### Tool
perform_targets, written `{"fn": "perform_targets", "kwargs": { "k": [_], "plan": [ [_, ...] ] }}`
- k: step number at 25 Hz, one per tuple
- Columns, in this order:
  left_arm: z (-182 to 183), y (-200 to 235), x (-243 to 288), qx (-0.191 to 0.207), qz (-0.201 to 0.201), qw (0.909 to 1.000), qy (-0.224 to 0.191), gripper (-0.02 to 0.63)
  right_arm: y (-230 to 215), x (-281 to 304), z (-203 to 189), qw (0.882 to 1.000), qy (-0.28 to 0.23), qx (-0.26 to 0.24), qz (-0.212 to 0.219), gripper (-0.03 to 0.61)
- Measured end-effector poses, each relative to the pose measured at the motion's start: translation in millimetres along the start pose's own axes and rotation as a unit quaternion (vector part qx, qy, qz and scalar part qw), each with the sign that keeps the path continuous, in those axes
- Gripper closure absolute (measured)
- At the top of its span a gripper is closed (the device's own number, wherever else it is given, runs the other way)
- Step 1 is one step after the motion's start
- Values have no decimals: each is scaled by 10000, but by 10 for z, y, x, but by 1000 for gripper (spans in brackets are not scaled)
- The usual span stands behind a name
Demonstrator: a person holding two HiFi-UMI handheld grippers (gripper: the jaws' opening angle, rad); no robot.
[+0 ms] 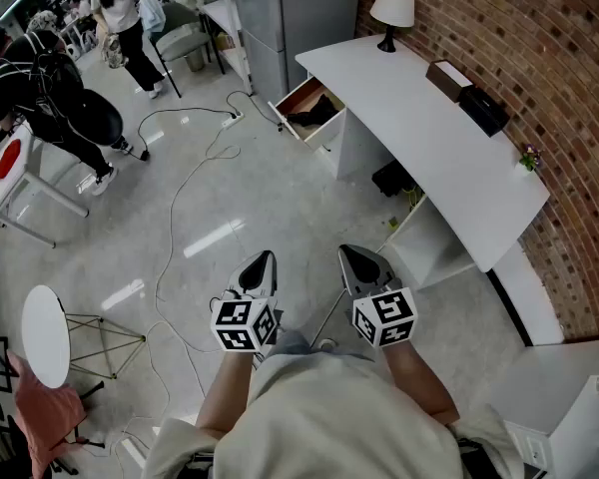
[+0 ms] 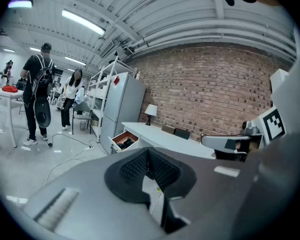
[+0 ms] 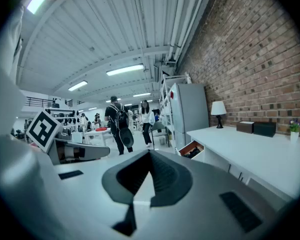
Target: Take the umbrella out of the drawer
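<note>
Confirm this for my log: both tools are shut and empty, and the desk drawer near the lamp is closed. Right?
No. The drawer is pulled open, something dark inside; the head view shows it. The rest holds: left tool and right tool are shut and empty, and the drawer is near the lamp.

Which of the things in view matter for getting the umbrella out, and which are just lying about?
For the job: open drawer; dark item inside, likely the umbrella; left tongs and right tongs, both shut and empty.

Lying about: lamp, brown box and black box on the desk; floor cables; round side table.
</note>
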State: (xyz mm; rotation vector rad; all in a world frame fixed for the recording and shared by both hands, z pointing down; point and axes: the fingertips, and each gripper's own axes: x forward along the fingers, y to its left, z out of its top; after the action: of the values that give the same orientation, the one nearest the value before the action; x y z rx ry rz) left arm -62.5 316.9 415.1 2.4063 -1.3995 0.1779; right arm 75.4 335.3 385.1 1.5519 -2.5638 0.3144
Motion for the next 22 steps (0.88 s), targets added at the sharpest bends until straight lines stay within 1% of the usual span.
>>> {"fn": "perform_targets", "kwargs": {
  "k": [7, 13, 18, 20, 22],
  "plan": [
    [-155, -244, -217, 167, -101, 9998, 8, 601, 61, -244, -50, 9999, -101, -50, -19, 577],
    [-150, -358, -233, 69, -118, 9999, -100, 601, 69, -333, -92, 9999, -77, -133, 77, 577],
    [-124, -416, -207, -36, -200, 9996, -175, 597, 42, -350, -103, 9998, -33, 31, 213, 577],
    [-117, -404, -178, -52, -231, 9996, -165, 580, 9, -310, -106, 9998, -24, 25, 204, 577],
    [-109, -379, -146, -112, -249, 9995, -162, 521, -19, -251, -110, 9996, -7, 52, 268, 575]
  ]
}}
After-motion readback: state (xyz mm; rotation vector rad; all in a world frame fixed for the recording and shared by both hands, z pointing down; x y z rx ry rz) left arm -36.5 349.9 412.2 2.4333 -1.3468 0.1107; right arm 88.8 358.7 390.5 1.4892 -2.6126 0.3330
